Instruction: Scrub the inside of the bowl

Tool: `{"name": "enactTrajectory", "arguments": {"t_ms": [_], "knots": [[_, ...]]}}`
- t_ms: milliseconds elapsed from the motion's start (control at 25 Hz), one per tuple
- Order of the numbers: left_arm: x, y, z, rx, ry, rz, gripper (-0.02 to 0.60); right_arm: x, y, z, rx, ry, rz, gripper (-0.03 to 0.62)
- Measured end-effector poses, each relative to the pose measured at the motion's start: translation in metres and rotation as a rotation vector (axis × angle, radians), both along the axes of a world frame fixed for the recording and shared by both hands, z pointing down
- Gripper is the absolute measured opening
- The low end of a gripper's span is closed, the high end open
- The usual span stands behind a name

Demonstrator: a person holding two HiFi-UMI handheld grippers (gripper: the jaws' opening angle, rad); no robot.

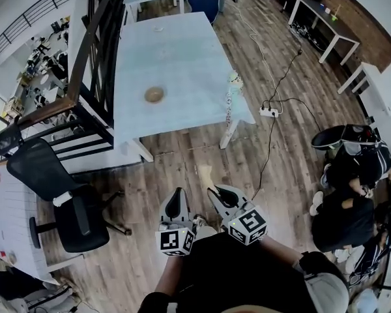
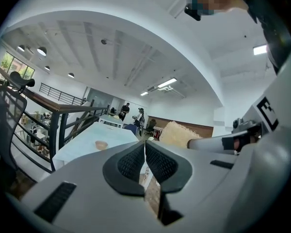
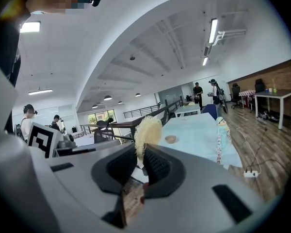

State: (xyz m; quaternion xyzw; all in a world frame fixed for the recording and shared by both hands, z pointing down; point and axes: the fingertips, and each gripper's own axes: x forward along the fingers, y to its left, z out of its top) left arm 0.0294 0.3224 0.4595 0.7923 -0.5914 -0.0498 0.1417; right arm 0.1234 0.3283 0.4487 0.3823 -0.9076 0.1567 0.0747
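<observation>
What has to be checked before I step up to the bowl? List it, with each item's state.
1. Scrubber held: ok, the right gripper has its fingers clamped on it.
2. Left gripper free to steady the bowl: ok, it is shut with nothing in it, so it must open first.
3. Bowl within reach: not ok, it sits well ahead on the table, and both grippers are over the floor.
4. Bowl upright: ok, its opening faces up.
5. Bowl's inside, dirty or clean: cannot tell, too small.
6. Walkway: ok straight ahead, though a cable crosses the floor to the right.
</observation>
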Motion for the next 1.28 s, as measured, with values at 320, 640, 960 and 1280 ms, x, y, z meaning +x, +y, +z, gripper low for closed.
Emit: {"name": "enactTrajectory", "arguments": {"t_ms": [320,640,960,1280], "knots": [[-0.005,-0.037,0.007,-0.019,0.01,-0.01,0.018,-0.012,-0.041,0.012,-0.027,0.008,-0.021,0.043],[-0.017,-0.099,0.009,-0.045,-0.014,-0.072,0.018,-0.026,-0.116,0.016,-0.04,-0.027,-0.084,0.043],[-0.011,-0.187,-0.002,-0.049,-0.048,-0.144,0.018,-0.018,-0.209,0.014,-0.042,-0.063,-0.151,0.043],[0.003,-0.247,-0.001,-0.057,-0.039,-0.213,0.018,-0.005,-0.277,0.009,-0.024,-0.079,-0.195,0.043]]}}
